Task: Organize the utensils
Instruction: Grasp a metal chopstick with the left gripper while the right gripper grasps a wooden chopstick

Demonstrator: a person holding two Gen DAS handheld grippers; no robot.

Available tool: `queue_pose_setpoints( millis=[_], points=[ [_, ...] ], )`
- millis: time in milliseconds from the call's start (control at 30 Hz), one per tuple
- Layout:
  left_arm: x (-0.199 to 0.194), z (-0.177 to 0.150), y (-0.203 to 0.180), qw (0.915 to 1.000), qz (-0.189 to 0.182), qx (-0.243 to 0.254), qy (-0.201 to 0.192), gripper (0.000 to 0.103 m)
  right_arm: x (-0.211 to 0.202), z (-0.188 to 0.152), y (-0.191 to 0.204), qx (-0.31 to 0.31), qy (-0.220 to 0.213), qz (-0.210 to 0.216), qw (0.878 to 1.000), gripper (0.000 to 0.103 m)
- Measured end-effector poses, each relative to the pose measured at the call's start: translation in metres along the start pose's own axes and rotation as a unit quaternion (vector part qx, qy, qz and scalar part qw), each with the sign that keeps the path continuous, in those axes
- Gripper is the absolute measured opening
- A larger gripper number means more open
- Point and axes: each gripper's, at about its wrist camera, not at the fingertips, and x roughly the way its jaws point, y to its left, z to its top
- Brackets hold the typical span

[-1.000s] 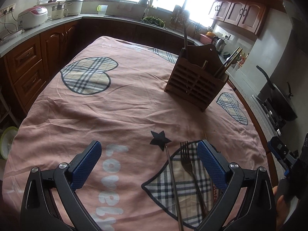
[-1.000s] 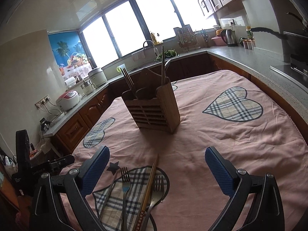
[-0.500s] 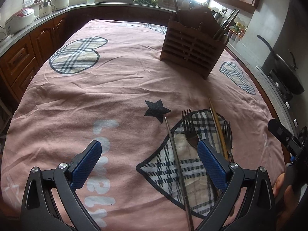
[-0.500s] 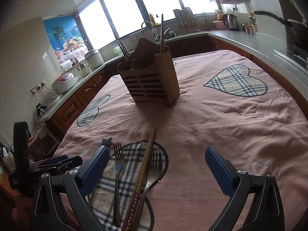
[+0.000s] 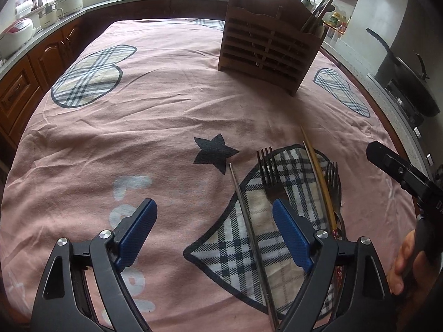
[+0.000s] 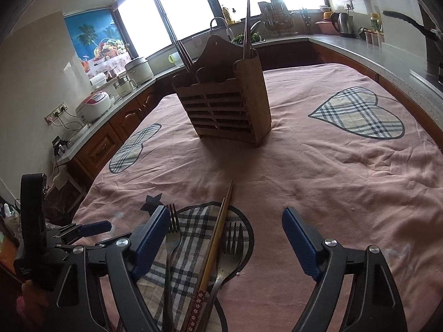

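Observation:
A wooden slatted utensil holder stands upright mid-table with chopsticks in it. On the near plaid heart lie a metal chopstick, a fork, a pair of wooden chopsticks and a second fork. My left gripper is open and empty, low over the metal chopstick, which lies between its fingers. My right gripper is open and empty, straddling the wooden chopsticks and second fork.
The table carries a pink cloth with plaid hearts and a black star. Counters ring the table, with rice cookers on the left, a kettle and a wok on the right.
Both grippers have moved forward and lower toward the utensils on the plaid heart. The holder looms closer in both views. Both stay open.

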Motion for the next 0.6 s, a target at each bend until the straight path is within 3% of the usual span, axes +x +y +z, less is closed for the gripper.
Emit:
queue_pose_setpoints(
  millis=[333,400,600],
  points=[
    [0.016,0.007,-0.004,0.9993,-0.019,0.005,0.032,0.063,0.033,0.014,0.002,0.001,0.033,-0.003,0.999,0.064],
    [0.02,0.008,-0.005,0.9988,-0.025,0.004,0.041,0.052,0.042,0.017,0.003,0.0,0.044,-0.004,0.999,0.054],
    [0.028,0.015,-0.008,0.9981,-0.03,0.013,0.053,0.05,0.071,0.026,0.006,-0.009,0.079,-0.008,0.997,0.038]
  ],
)
